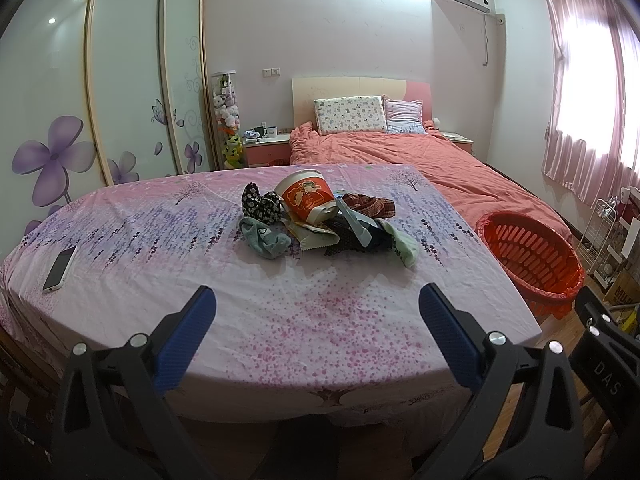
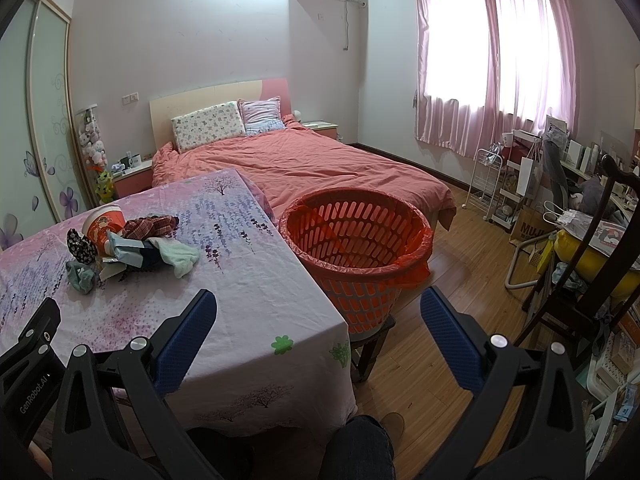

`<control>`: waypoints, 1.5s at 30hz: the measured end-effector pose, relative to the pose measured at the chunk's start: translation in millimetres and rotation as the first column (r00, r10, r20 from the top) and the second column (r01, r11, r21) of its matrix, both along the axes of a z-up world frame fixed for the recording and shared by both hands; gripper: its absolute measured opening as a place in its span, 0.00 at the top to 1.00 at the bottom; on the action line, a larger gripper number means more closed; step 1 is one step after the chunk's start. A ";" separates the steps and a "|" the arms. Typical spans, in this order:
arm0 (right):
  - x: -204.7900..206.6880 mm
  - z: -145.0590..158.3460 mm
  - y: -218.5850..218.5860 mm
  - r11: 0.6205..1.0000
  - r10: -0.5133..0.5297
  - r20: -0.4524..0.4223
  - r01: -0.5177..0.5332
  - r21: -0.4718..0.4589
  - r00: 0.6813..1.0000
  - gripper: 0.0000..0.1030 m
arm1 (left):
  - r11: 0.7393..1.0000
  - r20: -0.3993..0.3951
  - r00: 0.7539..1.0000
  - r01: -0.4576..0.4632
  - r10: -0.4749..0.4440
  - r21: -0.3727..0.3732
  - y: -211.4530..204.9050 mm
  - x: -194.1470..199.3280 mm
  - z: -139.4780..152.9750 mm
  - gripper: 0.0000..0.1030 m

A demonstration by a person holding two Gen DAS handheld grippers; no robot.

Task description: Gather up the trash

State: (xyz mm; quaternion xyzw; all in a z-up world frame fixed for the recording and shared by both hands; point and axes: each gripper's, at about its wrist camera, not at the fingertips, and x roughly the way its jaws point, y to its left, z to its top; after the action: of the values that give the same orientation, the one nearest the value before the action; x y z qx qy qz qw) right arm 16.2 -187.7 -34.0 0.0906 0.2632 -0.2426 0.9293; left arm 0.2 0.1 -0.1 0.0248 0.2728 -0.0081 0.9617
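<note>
A pile lies mid-table: a red and white paper noodle cup [image 1: 307, 199] on its side, flat wrappers [image 1: 316, 236], and socks and cloth pieces [image 1: 264, 236]. The right wrist view shows the same cup [image 2: 105, 222] and pile [image 2: 132, 250] at far left. An orange slotted basket [image 2: 356, 248] lined with a red bag stands on a stool at the table's right edge, also seen as the basket [image 1: 528, 256]. My left gripper [image 1: 318, 304] hovers open over the near table edge, short of the pile. My right gripper [image 2: 318, 304] is open, with the table corner and basket ahead of it.
A phone [image 1: 60, 269] lies on the table's left side. The floral tablecloth [image 1: 300, 320] hangs over the edges. Behind is a bed with a coral duvet [image 2: 304, 168]. A cluttered desk, chair and wire rack [image 2: 560, 220] fill the right. A person's knee [image 2: 360, 448] is below.
</note>
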 end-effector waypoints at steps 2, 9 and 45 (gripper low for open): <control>-0.1 -0.1 -0.1 1.000 0.000 0.000 0.000 0.000 1.000 0.02 | 1.000 0.000 1.000 0.000 0.000 0.000 0.0 0.0 0.0 0.04; -0.2 -0.5 -0.3 1.000 0.000 0.000 0.000 0.001 1.000 0.02 | 1.000 -0.001 1.000 0.000 0.000 0.000 0.0 0.1 0.0 0.04; 78.1 -28.9 5.1 0.968 0.226 -0.025 -0.222 0.116 0.974 0.02 | 0.982 -0.122 0.978 -0.179 0.171 -0.060 92.0 93.4 -32.8 0.04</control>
State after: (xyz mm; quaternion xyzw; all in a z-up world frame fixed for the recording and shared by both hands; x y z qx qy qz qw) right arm 94.4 -182.6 -62.9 0.1078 0.3027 -0.1226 0.9390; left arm 93.7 92.1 -32.9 -0.0337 0.3288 0.0654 0.9415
